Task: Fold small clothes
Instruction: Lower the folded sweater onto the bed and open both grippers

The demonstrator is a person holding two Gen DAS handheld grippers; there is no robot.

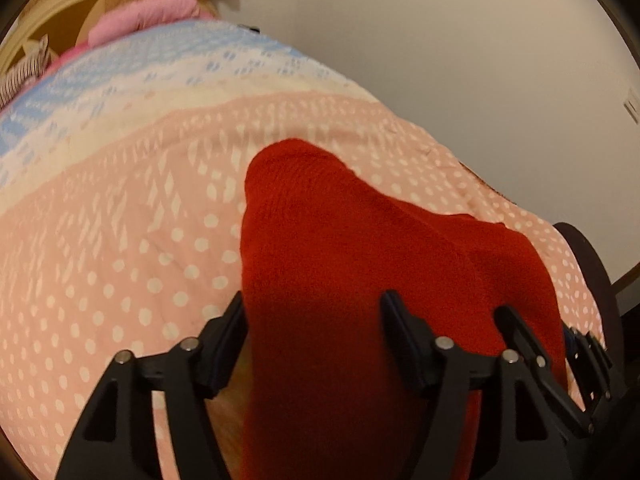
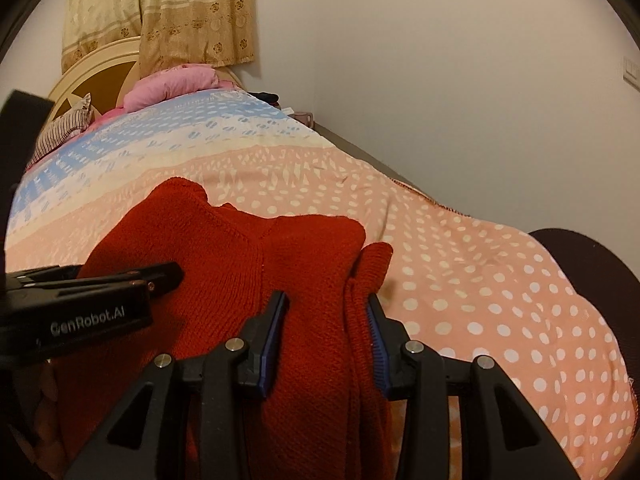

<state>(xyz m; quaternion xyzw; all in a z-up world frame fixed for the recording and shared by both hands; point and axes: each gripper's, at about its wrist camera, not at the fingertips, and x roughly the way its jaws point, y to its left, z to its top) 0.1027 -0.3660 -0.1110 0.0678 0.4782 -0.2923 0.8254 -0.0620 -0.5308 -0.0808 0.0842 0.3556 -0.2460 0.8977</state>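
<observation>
Both grippers' fingers stand spread around the red knit garment [image 2: 248, 280]: left gripper [image 1: 316, 312] and right gripper [image 2: 326, 312] each straddle its bunched near edge. It lies on the polka-dot bedspread [image 2: 460, 280]. Beyond sit pink pillows [image 2: 172, 84] and curtain [image 2: 180, 12].

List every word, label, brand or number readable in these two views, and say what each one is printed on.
"GenRobot.AI": white lettering on the black body of the left gripper, seen at the left of the right wrist view, lying over the red knit garment.
Left wrist view: no readable text.
The wall switch plate and the curtain bear no legible writing; the curtain shows only a flower pattern.
</observation>
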